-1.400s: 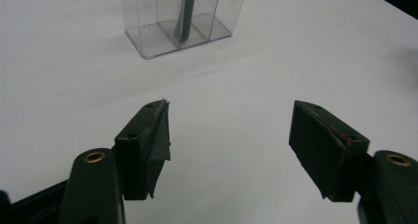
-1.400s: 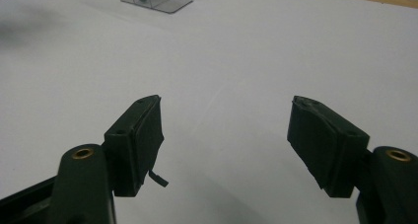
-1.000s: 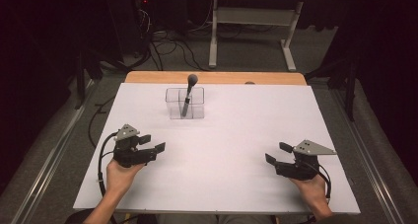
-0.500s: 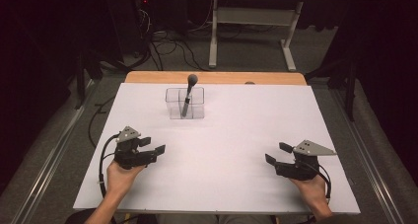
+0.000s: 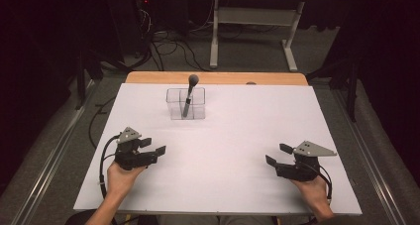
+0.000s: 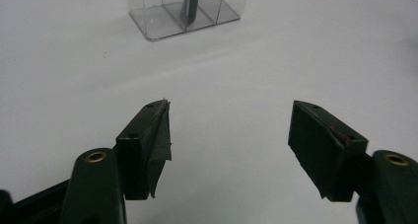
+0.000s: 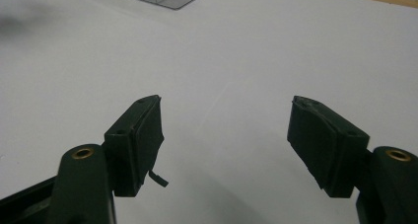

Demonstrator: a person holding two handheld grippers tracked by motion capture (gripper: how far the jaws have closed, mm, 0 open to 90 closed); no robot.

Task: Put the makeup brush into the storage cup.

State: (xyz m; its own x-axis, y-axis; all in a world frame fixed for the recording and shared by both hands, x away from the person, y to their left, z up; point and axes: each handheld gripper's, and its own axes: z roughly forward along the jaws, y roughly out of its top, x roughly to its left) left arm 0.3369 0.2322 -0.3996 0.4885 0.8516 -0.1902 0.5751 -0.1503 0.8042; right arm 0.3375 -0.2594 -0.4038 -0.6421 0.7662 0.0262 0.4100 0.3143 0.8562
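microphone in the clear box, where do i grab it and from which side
Probably the microphone just below its round head, coming from above: the clear box walls off the lower handle, and the head leans out over the rim. The open left gripper is nearer.

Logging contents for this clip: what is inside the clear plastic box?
The clear plastic divided box holds one dark utensil with a rounded head, leaning upright in a middle compartment. Its lower tip is blurred behind the walls.

white table [image 5: 237, 136], clear organizer [image 5: 185, 104]
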